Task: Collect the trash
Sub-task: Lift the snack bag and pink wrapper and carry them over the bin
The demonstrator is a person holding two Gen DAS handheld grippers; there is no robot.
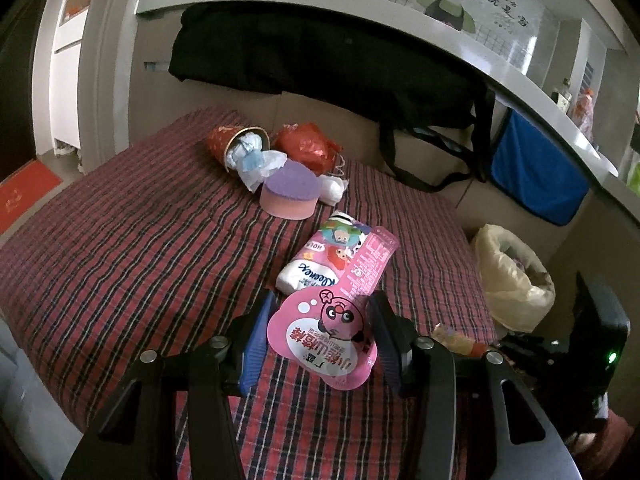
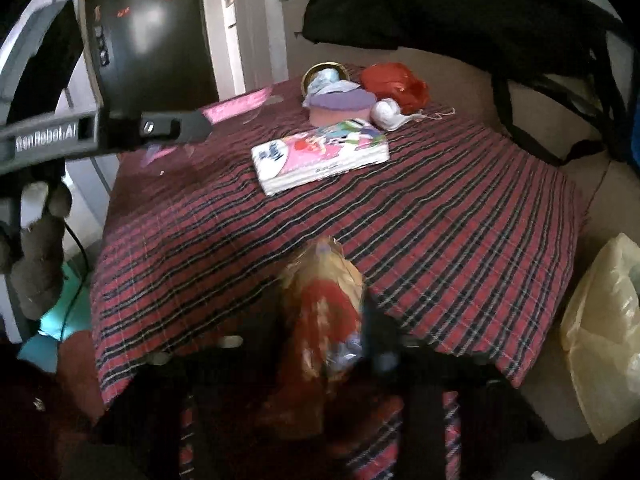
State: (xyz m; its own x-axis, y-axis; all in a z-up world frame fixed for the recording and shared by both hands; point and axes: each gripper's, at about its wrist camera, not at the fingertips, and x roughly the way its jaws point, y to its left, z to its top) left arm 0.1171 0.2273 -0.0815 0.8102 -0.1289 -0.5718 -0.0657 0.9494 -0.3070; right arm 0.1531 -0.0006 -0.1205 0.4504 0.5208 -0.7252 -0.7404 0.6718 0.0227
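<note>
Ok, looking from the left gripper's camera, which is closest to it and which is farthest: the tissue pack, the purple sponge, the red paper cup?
1. White-and-pink tissue pack, just ahead of the left gripper.
2. Purple-topped pink sponge, mid-table.
3. Red paper cup stuffed with tissue, farthest, back left.

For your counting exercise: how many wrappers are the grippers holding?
2. A pink wrapper in the left gripper, an orange wrapper in the right gripper. More could be hidden.

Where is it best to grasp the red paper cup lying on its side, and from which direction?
Probably grip the red paper cup across its body, near the narrow closed end, coming from above. It lies on its side with tissue spilling from the mouth, and the sponge crowds that end.
</note>
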